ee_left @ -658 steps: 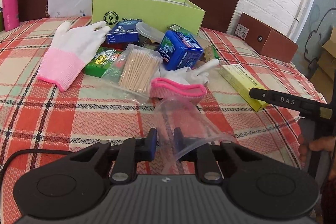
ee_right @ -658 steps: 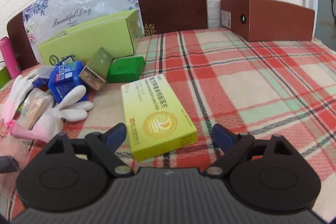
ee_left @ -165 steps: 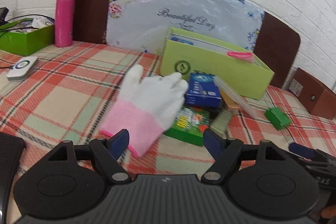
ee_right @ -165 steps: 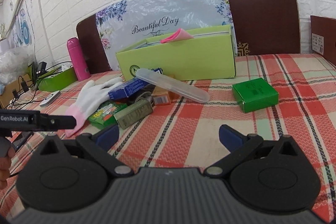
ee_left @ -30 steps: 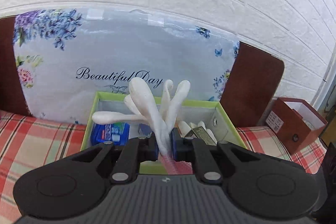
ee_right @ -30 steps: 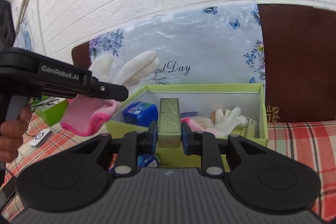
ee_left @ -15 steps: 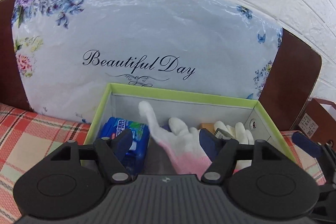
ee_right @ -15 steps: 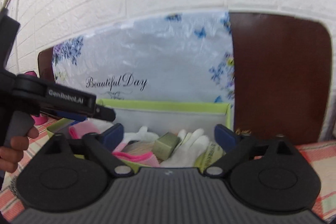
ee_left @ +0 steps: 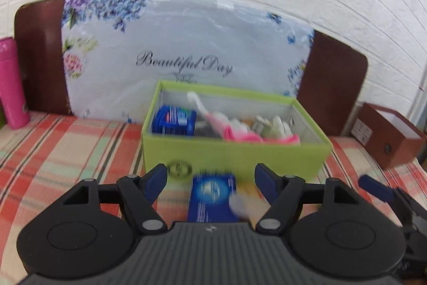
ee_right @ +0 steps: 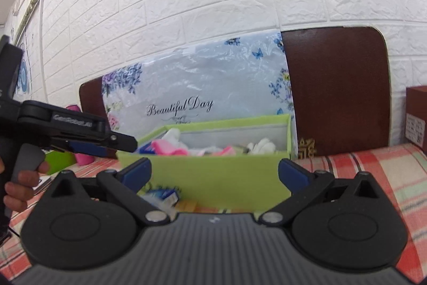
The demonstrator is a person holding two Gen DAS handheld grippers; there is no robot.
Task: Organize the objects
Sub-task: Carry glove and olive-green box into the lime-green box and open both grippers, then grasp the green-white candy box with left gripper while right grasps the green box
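Note:
A lime-green box stands on the checked tablecloth. Inside lie a blue tin, a white-and-pink glove, an olive packet and a second glove. My left gripper hovers in front of the box; its jaws are opening and grip nothing. A blue flat box and a blurred clear case lie on the cloth below them. My right gripper stands open and empty before the same box. The left gripper shows there from the side, held by a hand.
A floral "Beautiful Day" bag leans on the brown chair backs behind the box. A pink bottle stands at the far left, an open brown box at the right. A second green box sits at the left.
The left gripper has let go of the glove and the right has let go of the olive packet; both now lie in the green box. Both grippers have drawn back and down.

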